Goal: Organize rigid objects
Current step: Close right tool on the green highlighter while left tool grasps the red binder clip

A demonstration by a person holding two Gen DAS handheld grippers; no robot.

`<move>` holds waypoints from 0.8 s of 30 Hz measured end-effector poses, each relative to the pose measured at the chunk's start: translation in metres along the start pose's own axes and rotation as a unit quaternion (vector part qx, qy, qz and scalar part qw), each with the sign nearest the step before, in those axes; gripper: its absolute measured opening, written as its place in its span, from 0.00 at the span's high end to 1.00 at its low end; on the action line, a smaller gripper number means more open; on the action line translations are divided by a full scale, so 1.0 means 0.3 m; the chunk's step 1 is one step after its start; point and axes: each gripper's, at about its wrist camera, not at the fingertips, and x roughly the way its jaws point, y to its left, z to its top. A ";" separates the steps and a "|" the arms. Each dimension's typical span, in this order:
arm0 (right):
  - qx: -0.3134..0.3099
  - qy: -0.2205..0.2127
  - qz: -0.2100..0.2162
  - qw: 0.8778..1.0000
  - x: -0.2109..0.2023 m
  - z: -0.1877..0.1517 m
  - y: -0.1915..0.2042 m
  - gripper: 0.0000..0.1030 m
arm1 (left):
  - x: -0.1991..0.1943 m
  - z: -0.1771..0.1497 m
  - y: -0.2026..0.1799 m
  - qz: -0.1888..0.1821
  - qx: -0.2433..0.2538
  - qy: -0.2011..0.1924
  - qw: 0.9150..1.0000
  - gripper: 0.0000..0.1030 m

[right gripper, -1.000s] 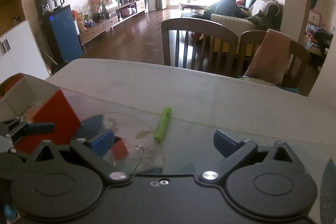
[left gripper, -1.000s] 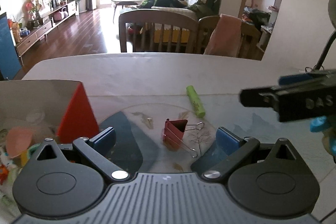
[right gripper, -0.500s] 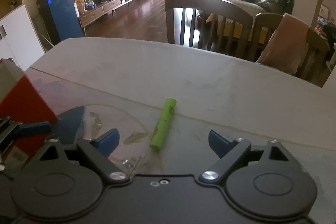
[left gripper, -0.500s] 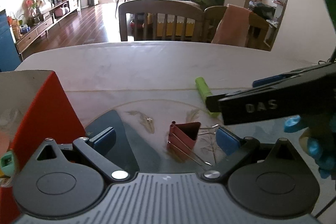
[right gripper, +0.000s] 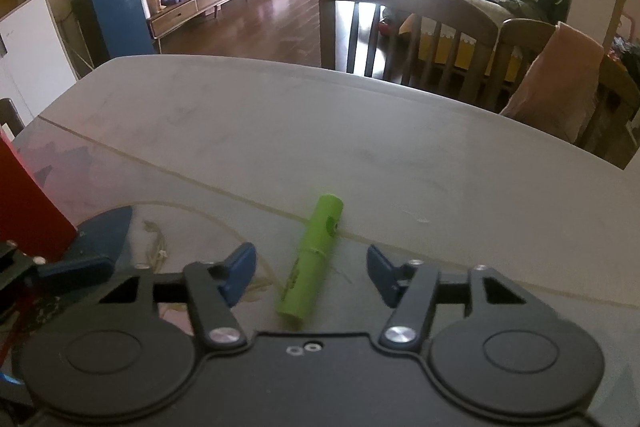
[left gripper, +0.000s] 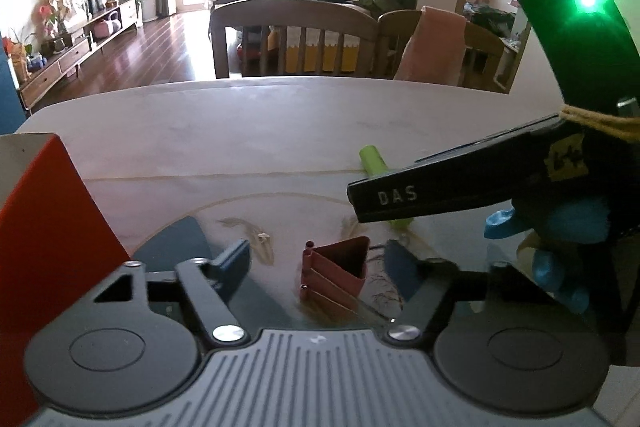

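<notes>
A dark red binder clip lies on the table's glass mat between the blue fingers of my left gripper. Its jaws are closing and the pads stand clear of the clip on both sides. A lime-green cylinder lies on the table between the fingers of my right gripper. Those jaws are closing too, with gaps left on both sides. In the left wrist view the green cylinder shows partly behind the right gripper's black body, held by a blue-gloved hand.
A red and white box stands at the left, close to my left gripper; its red side also shows in the right wrist view. Wooden chairs stand beyond the table's far edge. A pink cloth hangs on one.
Both grippers came down toward the table and their jaws narrowed. The binder clip now lies between the left fingers and the green cylinder between the right ones.
</notes>
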 end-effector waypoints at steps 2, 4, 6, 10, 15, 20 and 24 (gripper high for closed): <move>-0.003 0.003 0.003 1.000 0.011 0.011 -0.003 0.54 | -0.004 0.001 0.005 -0.001 -0.001 -0.004 1.000 0.35; -0.006 0.006 0.001 1.000 0.017 0.013 0.002 0.60 | -0.007 -0.001 0.006 -0.003 -0.001 -0.007 1.000 0.42; -0.009 0.005 -0.002 1.000 0.022 0.012 0.004 0.62 | -0.011 0.000 0.009 -0.006 -0.003 -0.006 1.000 0.51; -0.015 0.001 -0.009 1.000 0.017 0.011 0.012 0.80 | -0.020 0.004 0.012 -0.012 -0.009 -0.004 1.000 0.61; -0.014 -0.003 -0.018 1.000 0.005 0.001 0.006 0.85 | -0.027 0.020 -0.002 -0.013 -0.005 -0.001 1.000 0.69; -0.004 -0.007 -0.021 1.000 -0.023 -0.007 -0.009 0.85 | -0.039 0.027 -0.006 -0.013 -0.005 0.004 1.000 0.71; -0.007 -0.010 -0.017 1.000 -0.068 -0.021 -0.013 0.85 | -0.058 0.031 -0.005 -0.012 -0.008 0.011 1.000 0.71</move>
